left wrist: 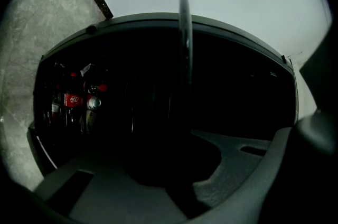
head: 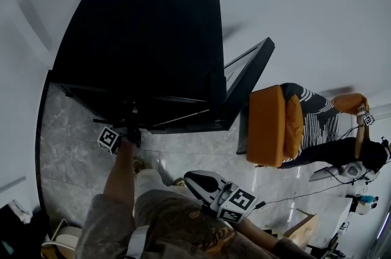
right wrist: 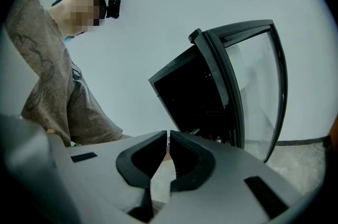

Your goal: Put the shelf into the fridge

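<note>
The black fridge [head: 140, 38] stands with its glass door [head: 247, 77] swung open to the right. My left gripper [head: 131, 132] is at the fridge's open front, shut on the near edge of the dark shelf [head: 183, 118], which reaches into the cabinet. In the left gripper view the shelf [left wrist: 184, 43] shows edge-on as a thin black bar running up from between the jaws into the dark interior. My right gripper [head: 204, 181] hangs back near the person's body, shut and empty [right wrist: 168, 136], pointing toward the fridge [right wrist: 190, 96] and its door [right wrist: 253, 85].
Red cola bottles and cans [left wrist: 74, 100] stand at the left inside the fridge. A marble-patterned floor [head: 73, 148] lies around it. A second person in a striped top sits on an orange chair [head: 275, 126] to the right, near a white table [head: 324, 209].
</note>
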The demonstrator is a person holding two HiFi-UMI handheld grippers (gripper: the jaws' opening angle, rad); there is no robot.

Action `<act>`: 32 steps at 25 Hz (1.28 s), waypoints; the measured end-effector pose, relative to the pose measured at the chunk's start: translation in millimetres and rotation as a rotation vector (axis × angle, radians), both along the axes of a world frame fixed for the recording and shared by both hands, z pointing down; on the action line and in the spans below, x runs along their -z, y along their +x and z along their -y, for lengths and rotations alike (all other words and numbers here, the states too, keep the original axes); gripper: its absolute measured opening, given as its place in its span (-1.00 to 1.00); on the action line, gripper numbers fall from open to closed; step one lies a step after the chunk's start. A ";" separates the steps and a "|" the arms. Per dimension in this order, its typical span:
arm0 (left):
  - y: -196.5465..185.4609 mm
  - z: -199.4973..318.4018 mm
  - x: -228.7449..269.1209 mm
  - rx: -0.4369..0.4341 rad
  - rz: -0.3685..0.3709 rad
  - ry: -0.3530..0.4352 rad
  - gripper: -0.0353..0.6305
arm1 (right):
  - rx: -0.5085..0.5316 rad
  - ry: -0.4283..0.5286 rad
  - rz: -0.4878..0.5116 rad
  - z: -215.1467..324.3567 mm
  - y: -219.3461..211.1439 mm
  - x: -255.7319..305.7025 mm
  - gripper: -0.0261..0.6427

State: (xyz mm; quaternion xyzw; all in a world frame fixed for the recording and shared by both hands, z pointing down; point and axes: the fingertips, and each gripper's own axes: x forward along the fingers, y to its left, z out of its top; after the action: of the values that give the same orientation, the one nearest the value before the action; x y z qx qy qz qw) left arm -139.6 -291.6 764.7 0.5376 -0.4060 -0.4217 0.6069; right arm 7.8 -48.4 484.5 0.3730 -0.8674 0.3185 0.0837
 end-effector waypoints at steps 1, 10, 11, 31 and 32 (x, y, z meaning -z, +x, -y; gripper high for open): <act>0.3 2.4 1.0 0.002 0.002 0.003 -0.84 | 0.000 -0.002 0.001 0.5 -0.3 0.0 -0.83; 4.1 23.1 2.8 0.008 0.014 0.011 -0.84 | -0.001 -0.003 0.003 6.5 0.0 -2.4 -0.83; 4.8 26.1 3.2 0.008 0.015 0.012 -0.84 | -0.001 -0.002 0.002 7.3 0.2 -2.8 -0.83; 15.3 71.8 2.6 0.000 0.020 0.017 -0.84 | -0.025 -0.015 -0.011 5.8 3.0 -11.2 -0.83; 15.6 73.1 2.5 0.000 0.020 0.018 -0.84 | -0.026 -0.017 -0.012 5.5 3.5 -11.4 -0.83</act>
State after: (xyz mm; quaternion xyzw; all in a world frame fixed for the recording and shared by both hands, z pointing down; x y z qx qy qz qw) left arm -123.9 -364.8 762.2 0.5472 -0.4084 -0.4197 0.5980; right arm 11.4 -53.9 495.9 0.3854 -0.8592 0.3247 0.0879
